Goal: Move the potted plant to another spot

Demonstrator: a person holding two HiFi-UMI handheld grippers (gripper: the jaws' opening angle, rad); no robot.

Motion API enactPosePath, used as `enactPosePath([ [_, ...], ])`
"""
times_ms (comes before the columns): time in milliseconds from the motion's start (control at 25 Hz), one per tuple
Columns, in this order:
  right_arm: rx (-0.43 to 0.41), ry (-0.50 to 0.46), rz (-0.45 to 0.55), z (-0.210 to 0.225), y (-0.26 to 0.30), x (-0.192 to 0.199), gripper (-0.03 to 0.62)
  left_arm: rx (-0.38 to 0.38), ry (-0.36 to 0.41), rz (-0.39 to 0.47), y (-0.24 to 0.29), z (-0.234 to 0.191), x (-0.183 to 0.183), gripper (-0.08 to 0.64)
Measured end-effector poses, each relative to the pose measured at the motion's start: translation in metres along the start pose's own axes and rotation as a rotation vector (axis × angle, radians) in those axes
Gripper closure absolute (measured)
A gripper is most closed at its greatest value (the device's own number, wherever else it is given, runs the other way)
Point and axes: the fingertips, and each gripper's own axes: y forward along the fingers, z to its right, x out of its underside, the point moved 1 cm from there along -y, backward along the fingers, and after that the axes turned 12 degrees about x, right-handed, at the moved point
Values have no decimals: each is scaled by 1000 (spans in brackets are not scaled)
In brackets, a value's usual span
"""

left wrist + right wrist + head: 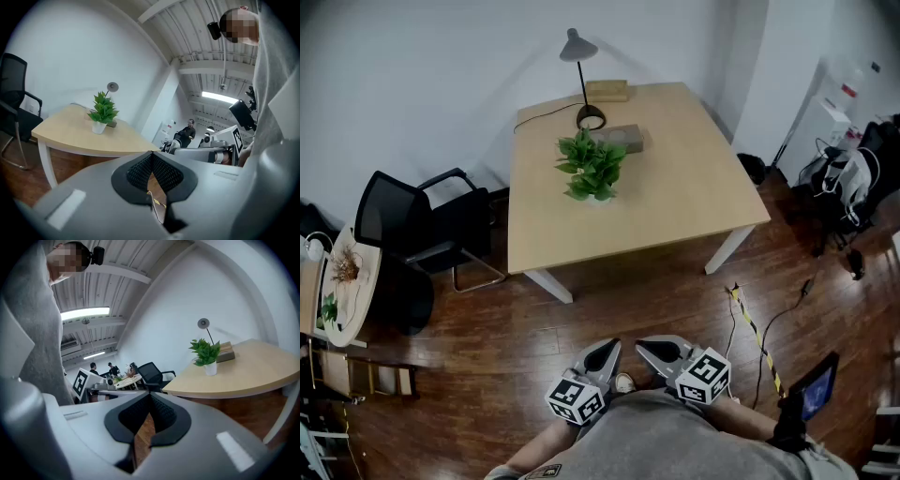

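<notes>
The potted plant (592, 167), green leaves in a small white pot, stands on the wooden table (675, 197) toward its far left part. It shows small in the left gripper view (103, 112) and in the right gripper view (206, 354). Both grippers are held close to the person's body, well short of the table. The left gripper (612, 349) is shut with nothing between its tips (151, 153). The right gripper (643, 347) is shut and empty too (150, 393).
A black desk lamp (581, 75), a grey book (623, 139) and a wooden box (607, 90) sit behind the plant. A black office chair (422, 230) stands left of the table. A cable and yellow-black tape (755, 337) lie on the floor. People stand far off (187, 131).
</notes>
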Motion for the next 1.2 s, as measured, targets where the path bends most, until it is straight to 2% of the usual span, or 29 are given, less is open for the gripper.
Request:
enactPosePath([
  [320,27,19,-6,-5,18,6,586,36,4,-31,-9,-19,-5,566],
  [520,8,13,6,19,41,-12,586,26,18,-42,9,-43,-19,566],
  [720,-36,-5,17,65,73,-41,586,-33,28,-31,45,-85,-43,566],
  [1040,-117,-48,9,157,117,-117,586,-129,37,14,130,-144,-111,566],
  [1200,-147,-73,-3,196,135,-138,586,-176,31,31,161,-166,-130,566],
])
